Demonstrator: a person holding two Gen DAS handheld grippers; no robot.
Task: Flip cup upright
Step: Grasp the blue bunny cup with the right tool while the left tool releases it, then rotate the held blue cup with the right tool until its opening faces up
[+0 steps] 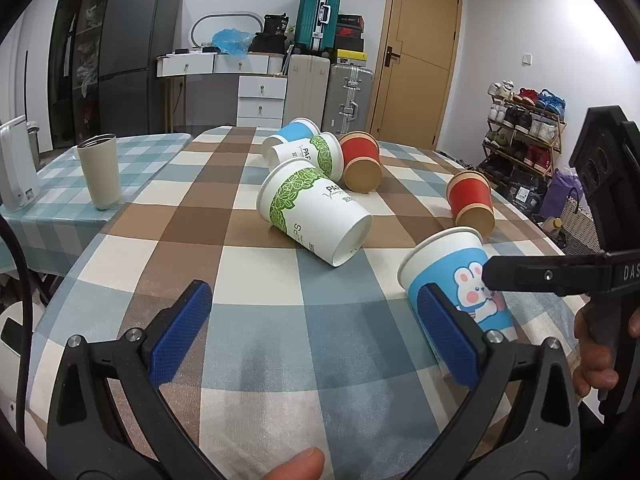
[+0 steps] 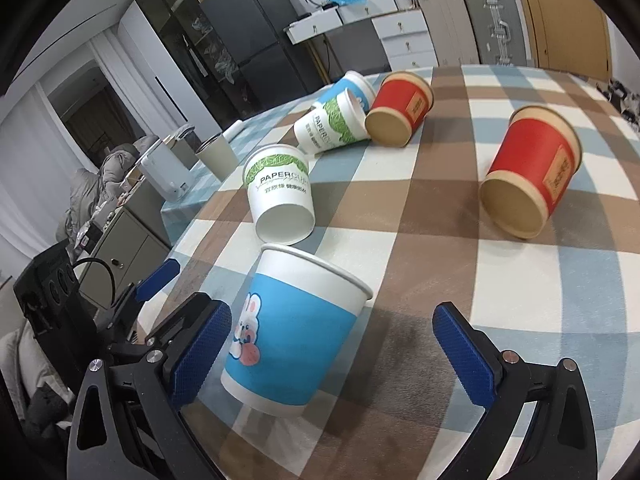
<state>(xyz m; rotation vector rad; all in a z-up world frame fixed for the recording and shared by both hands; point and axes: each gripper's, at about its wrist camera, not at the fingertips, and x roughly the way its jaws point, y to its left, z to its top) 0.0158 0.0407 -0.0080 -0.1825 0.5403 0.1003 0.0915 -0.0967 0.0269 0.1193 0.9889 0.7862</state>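
From the left wrist, the left gripper [image 1: 316,332] hung wide open and empty over the checked tablecloth [image 1: 248,360], its right pad just beside the blue rabbit cup [image 1: 460,280], which stood upright near the table's right edge. The right gripper [image 1: 516,276] reached in against that cup. From the right wrist, the right gripper [image 2: 332,354] gaped wide, its left pad beside the cup [image 2: 296,332], holding nothing. Five more cups lay tipped beyond, among them a green-leaf cup [image 2: 280,196].

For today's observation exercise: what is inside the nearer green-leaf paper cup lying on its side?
The nearer green-leaf cup shows its base, not its mouth, in both views, so its inside cannot be seen. Only its recessed white bottom is visible, above the checked tablecloth.
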